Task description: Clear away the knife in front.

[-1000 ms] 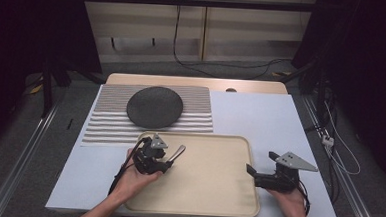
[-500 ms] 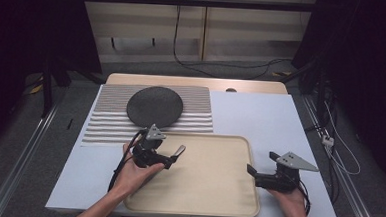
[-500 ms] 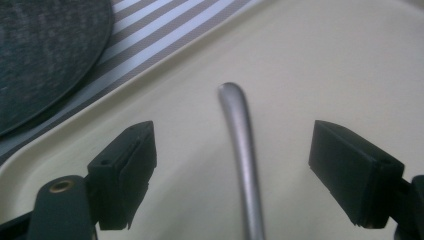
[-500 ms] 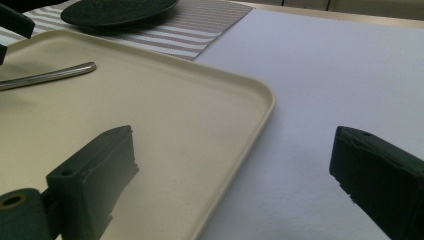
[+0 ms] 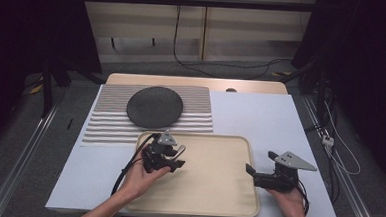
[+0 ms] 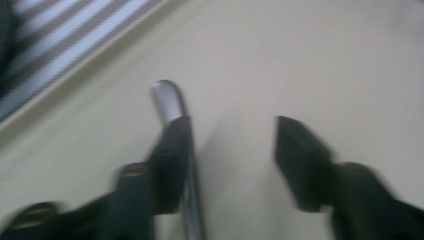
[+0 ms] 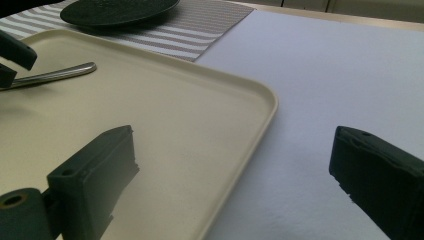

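A beige tray [image 5: 212, 189] lies at the table's front. Over its left part a hand holds my left gripper [image 5: 178, 157], jaws pointing right. In the left gripper view the gripper [image 6: 232, 122] stands open, and a shiny metal utensil handle [image 6: 170, 97] lies along the inner face of its left jaw, just above the tray; the rest of the utensil is hidden. The handle [image 5: 180, 150] sticks out to the right, and its tip [image 7: 60, 74] shows in the right gripper view. My right gripper [image 5: 259, 162] is open and empty, its jaws [image 7: 235, 135] astride the tray's right rim [image 7: 260, 115].
A dark round plate [image 5: 155, 106] rests on a striped placemat [image 5: 196, 106] behind the tray. To the right of the mat stretches the white tabletop [image 5: 260, 117]. Cables trail on the floor at the right [image 5: 339, 146].
The left gripper has shifted a little to the right and lower over the tray, the utensil handle with it. The right gripper has hardly moved.
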A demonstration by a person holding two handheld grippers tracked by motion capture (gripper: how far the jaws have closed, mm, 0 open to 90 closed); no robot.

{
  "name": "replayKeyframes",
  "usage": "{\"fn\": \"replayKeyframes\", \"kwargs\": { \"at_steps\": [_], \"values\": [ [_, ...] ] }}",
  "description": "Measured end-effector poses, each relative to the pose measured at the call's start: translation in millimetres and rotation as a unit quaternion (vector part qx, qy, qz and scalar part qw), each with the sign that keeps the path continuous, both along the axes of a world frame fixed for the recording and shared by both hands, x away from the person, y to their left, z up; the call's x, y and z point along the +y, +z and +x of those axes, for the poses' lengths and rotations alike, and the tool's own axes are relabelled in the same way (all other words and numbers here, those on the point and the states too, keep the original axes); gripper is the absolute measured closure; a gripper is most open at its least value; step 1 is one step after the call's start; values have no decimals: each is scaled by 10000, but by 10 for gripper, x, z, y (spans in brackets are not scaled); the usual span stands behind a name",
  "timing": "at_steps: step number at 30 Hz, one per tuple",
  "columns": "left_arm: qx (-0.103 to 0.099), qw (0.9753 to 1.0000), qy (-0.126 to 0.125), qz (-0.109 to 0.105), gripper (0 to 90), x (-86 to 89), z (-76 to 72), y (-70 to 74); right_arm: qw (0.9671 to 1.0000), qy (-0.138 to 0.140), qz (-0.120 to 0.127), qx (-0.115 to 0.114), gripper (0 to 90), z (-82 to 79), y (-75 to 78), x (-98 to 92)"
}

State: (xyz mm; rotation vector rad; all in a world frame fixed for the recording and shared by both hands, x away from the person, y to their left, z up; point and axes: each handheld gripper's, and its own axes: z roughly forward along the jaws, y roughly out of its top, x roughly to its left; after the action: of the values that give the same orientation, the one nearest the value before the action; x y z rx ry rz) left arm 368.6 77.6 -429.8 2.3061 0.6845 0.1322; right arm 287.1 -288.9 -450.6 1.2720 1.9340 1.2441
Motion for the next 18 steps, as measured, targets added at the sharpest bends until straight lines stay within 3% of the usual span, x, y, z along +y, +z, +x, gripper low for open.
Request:
{"fn": "replayKeyframes", "kwargs": {
  "at_steps": [1, 2, 7, 8, 11, 12, 14, 18],
  "values": [
    [13, 10000, -51, -34, 716, -9, 2, -12, 10000, 1, 7, -1, 48, 0, -1, -4],
    [41, 9999, -133, -45, 716, -26, 1, -29, 10000, 1, 7, -1, 48, 0, -1, -4],
    [-11, 9997, -191, 147, 900, -92, -21, -104, 10000, -4, -2, -9, 48, -8, 1, -11],
    [-76, 9996, -139, 246, 900, -98, -18, -113, 10000, -11, 10, -6, 48, -6, 0, -9],
    [-10, 9996, -78, 257, 900, -114, 14, -165, 10000, -4, -10, -10, 48, -5, 1, -2],
    [-41, 9993, -57, 368, 900, -114, 9, -153, 10000, 4, -3, -2, 49, -5, 3, 2],
    [-7, 9994, -27, 338, 900, -99, 14, -157, 10000, 9, -12, -3, 49, -7, 3, 3],
    [-113, 9988, 85, 476, 900, -53, 41, -149, 10000, 2, -7, -1, 49, -7, 3, 1]
  ]
}}
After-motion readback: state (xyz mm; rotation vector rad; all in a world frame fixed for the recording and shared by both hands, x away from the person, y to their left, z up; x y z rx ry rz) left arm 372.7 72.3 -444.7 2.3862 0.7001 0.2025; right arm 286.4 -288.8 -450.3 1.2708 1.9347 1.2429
